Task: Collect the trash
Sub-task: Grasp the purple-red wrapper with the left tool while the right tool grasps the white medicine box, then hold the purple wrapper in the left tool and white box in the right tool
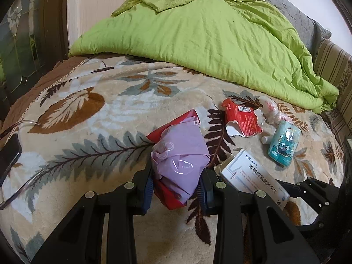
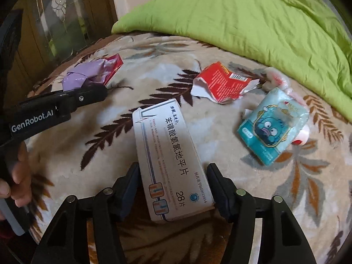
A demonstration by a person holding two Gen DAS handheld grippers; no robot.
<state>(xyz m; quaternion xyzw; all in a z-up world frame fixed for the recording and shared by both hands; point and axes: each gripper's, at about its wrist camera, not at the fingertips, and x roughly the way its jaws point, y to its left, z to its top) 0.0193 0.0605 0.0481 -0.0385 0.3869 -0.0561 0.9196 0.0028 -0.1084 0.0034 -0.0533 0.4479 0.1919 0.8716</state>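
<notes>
On the bed (image 1: 92, 118), beyond the green quilt's (image 1: 215, 44) edge, my left fingers (image 1: 177, 189) clench the crumpled purple wrapper (image 1: 180, 160), my right fingers (image 2: 173, 189) straddle the white medicine box (image 2: 171, 160) without quite touching, torn red carton (image 2: 220, 83) lying ahead.

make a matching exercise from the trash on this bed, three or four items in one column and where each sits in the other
Items
1. crumpled purple plastic wrapper
2. white cardboard medicine box
3. torn red cardboard box
4. teal cartoon tissue pack

Places
A. lying loose, nearest the green quilt
B. between the right gripper fingers
C. pinched in the left gripper
D. lying loose, right of the white box

Pairs: 1-C, 2-B, 3-A, 4-D
</notes>
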